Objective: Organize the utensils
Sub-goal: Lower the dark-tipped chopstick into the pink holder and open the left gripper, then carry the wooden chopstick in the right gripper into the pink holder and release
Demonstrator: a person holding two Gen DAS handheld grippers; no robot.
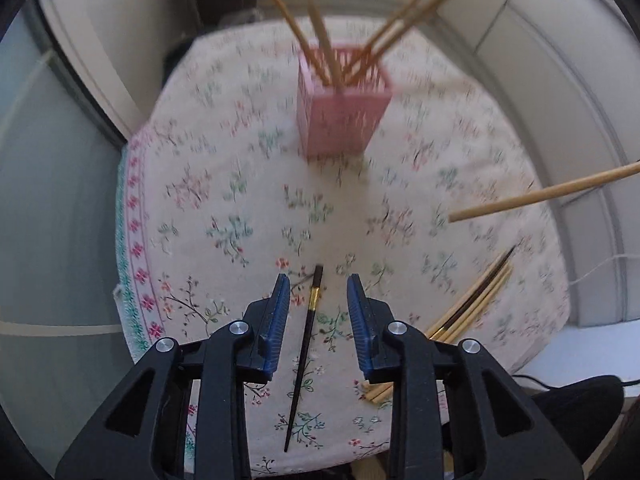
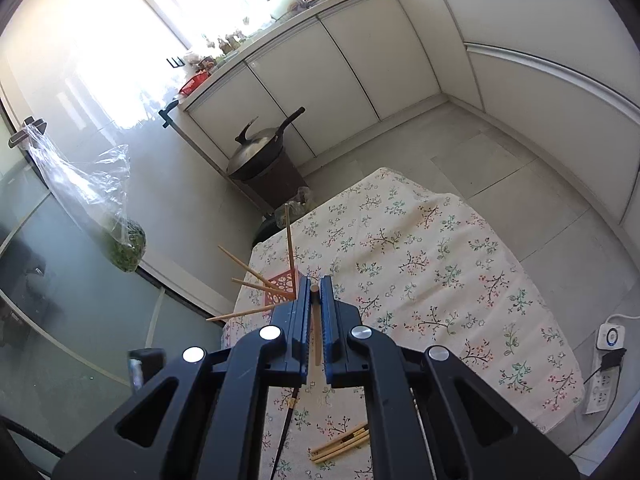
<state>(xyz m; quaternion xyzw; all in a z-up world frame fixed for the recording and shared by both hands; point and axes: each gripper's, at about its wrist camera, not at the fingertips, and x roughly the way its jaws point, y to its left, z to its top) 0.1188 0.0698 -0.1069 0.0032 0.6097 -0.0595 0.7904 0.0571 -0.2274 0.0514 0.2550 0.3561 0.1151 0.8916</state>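
Observation:
A pink slotted utensil holder (image 1: pixel 344 108) stands on the floral tablecloth (image 1: pixel 224 200) with several wooden chopsticks (image 1: pixel 320 48) leaning out of it. My left gripper (image 1: pixel 318 284) is open, low over the cloth, its jaws on either side of a black chopstick (image 1: pixel 305 356) lying there. My right gripper (image 2: pixel 316 284) is shut on a wooden chopstick (image 2: pixel 316 320), held above the table; that stick also shows in the left wrist view (image 1: pixel 544 194). The holder (image 2: pixel 282 288) sits just left of the right gripper's tips.
A loose bundle of wooden and dark chopsticks (image 1: pixel 472 308) lies on the cloth at the right; it also shows in the right wrist view (image 2: pixel 340 442). White cabinets (image 2: pixel 360 64) ring the room. A lidded wok (image 2: pixel 260 152) stands beyond the table. A power strip (image 2: pixel 600 388) lies on the floor.

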